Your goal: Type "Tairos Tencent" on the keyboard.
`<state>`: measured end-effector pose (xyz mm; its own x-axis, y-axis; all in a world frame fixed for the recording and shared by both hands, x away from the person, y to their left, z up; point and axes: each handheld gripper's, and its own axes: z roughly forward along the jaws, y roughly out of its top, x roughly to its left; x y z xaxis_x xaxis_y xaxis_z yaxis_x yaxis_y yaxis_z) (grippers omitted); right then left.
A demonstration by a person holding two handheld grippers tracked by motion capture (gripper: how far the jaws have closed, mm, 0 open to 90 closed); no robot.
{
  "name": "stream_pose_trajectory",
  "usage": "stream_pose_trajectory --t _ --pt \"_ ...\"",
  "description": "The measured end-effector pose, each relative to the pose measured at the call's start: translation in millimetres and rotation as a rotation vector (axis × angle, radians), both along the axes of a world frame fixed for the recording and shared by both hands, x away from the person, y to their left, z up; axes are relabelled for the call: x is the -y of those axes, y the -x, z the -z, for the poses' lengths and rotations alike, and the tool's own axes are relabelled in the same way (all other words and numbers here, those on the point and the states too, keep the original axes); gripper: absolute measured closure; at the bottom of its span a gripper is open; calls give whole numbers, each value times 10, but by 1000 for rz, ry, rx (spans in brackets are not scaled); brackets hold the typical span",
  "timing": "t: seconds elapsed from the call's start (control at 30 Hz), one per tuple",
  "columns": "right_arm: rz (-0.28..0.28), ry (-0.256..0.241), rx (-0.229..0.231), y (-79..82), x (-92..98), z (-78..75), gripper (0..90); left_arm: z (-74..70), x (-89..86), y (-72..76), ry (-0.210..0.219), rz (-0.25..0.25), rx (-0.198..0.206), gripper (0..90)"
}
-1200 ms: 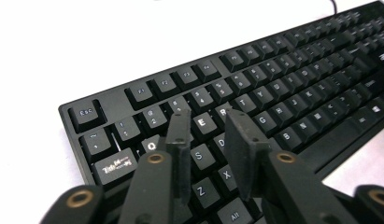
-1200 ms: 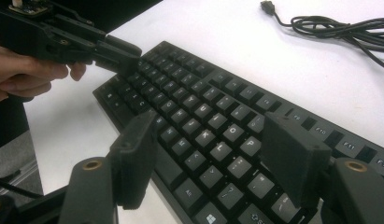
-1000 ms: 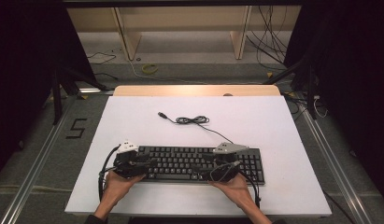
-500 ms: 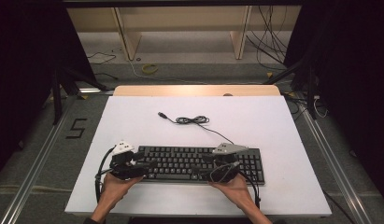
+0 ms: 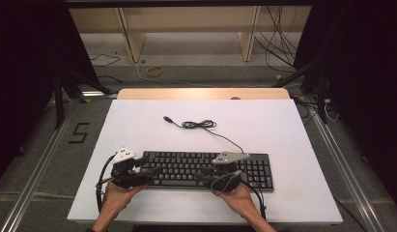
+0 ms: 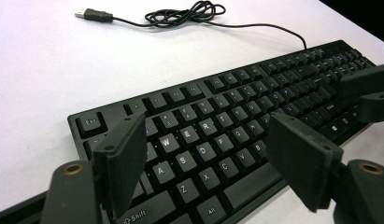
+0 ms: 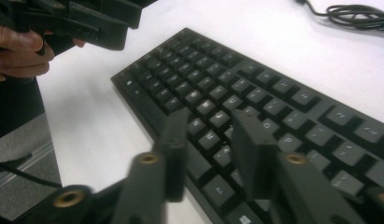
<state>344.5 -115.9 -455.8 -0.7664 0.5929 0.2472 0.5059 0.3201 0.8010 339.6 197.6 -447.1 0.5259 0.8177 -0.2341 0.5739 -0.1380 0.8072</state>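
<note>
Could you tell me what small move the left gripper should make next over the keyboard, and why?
Probably lower the left gripper onto the keys: its jaws stand open and hover above the keyboard's left letter rows, holding nothing.

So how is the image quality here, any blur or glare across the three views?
High view: even light, sharp, white table bright without glare. Left gripper view: keyboard legends readable, near left tool slightly soft. Right gripper view: right tool blurred, keyboard legends soft.
</note>
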Motion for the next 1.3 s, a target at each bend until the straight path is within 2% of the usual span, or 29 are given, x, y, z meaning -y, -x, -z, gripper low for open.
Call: stream_pose_trajectory --t 0.2,0.3,0.5,0.87,1.03,1.07,1.3 --pt "-23 27 -4 3 -104 58 854 4 -25 32 5 -2 3 277" --pt "-32 51 -11 0 -160 98 900 9 -37 48 5 1 4 275" --pt "-53 88 -20 -3 -257 172 900 22 -50 63 4 -4 3 273" --pt "-50 125 -27 -26 -328 245 900 33 -79 73 2 -10 1 273" --pt "-48 139 -22 -26 -343 266 900 34 -83 75 -1 -9 -2 273" --pt "-42 155 -17 -24 -352 276 900 34 -83 74 -3 -8 -1 273" --pt "-42 167 1 4 -377 291 900 32 -85 77 -3 -10 -1 273"
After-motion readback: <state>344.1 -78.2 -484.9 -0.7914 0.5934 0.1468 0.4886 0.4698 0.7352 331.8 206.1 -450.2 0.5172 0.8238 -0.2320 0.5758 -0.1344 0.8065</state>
